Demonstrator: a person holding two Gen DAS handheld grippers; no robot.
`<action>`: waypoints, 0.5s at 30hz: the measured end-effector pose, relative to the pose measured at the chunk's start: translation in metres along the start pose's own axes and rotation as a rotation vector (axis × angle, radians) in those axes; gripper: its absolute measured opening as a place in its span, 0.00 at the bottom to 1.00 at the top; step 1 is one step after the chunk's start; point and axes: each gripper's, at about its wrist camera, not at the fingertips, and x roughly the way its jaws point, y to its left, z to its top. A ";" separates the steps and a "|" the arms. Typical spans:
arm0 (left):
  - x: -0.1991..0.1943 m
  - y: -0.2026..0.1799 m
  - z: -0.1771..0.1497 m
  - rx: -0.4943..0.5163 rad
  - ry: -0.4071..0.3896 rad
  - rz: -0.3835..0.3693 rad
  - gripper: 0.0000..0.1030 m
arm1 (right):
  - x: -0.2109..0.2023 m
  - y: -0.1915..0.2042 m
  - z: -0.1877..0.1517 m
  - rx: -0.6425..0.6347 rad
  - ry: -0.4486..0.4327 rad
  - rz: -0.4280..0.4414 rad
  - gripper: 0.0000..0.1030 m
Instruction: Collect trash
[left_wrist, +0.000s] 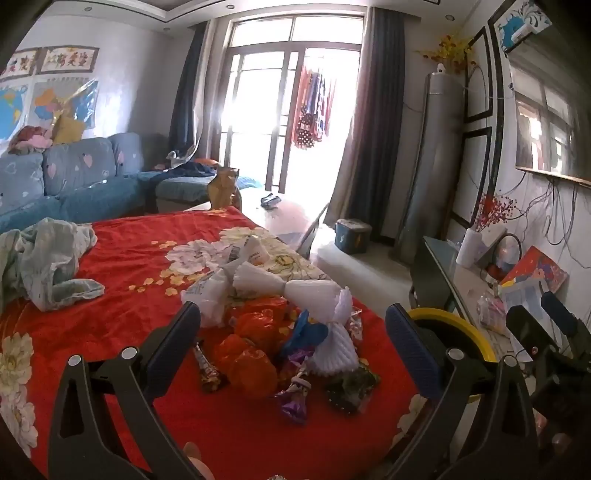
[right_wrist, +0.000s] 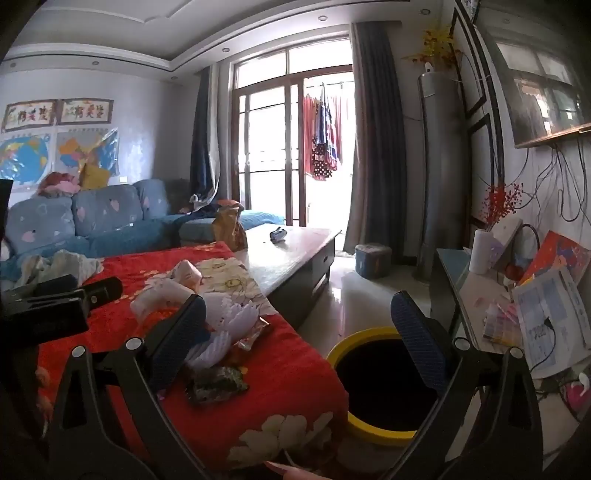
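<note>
Trash (left_wrist: 280, 339) lies heaped on a red flowered cloth (left_wrist: 129, 258) covering the worktop: orange plastic wrappers, white foam netting sleeves, crumpled white bags and foil candy wrappers. Seen from the left gripper (left_wrist: 293, 334), the heap sits straight ahead at twelve o'clock, between its spread, empty fingers and slightly beyond them. The heap's long axis runs away from the camera, toward the window. The right gripper (right_wrist: 299, 325) also has its fingers spread and holds nothing; from it, the trash (right_wrist: 221, 332) lies at ten o'clock, partly behind the left finger. A yellow-rimmed bin (right_wrist: 373, 373) stands on the floor just beside the worktop's edge, at six o'clock between the right fingers. The left gripper looks nearer the heap, the right nearer the bin.
</note>
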 end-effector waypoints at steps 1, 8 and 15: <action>0.000 0.000 0.000 -0.003 -0.002 -0.001 0.94 | 0.000 0.000 0.000 -0.001 0.001 -0.002 0.90; -0.001 0.003 0.002 0.002 -0.007 -0.001 0.94 | 0.000 0.000 0.000 0.000 0.006 -0.002 0.90; -0.009 -0.004 0.004 0.010 -0.016 0.001 0.94 | -0.002 0.000 0.000 -0.002 -0.005 -0.003 0.90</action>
